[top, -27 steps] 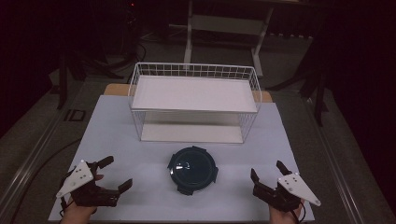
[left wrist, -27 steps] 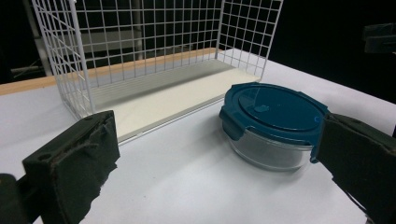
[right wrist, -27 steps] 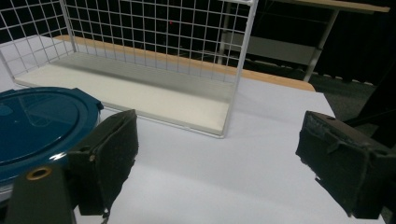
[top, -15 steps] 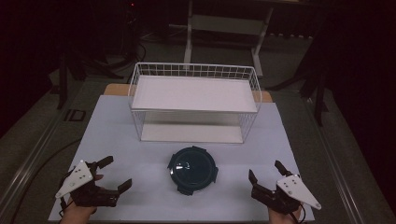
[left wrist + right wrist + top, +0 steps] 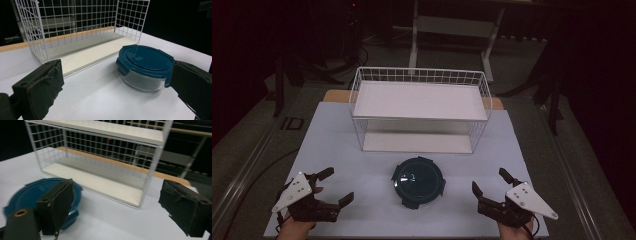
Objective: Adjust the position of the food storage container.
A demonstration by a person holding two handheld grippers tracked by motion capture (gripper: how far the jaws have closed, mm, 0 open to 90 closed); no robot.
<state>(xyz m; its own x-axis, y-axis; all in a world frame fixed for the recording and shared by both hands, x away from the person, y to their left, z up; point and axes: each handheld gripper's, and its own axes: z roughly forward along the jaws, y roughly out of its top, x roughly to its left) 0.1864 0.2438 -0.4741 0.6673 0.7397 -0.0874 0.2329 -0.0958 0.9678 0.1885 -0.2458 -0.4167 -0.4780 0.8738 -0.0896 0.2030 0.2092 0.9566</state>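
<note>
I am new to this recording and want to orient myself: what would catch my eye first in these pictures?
First comes the round container with a dark teal lid, standing alone near the front middle of the white table. Behind it stands a white wire rack with two flat shelves. At the near edge, the left gripper and the right gripper flank the container, both with jaws open and holding nothing.

Dim lab: white test table (image 5: 337, 145), cables on floor (image 5: 257, 165), stand legs (image 5: 414, 35).
</note>
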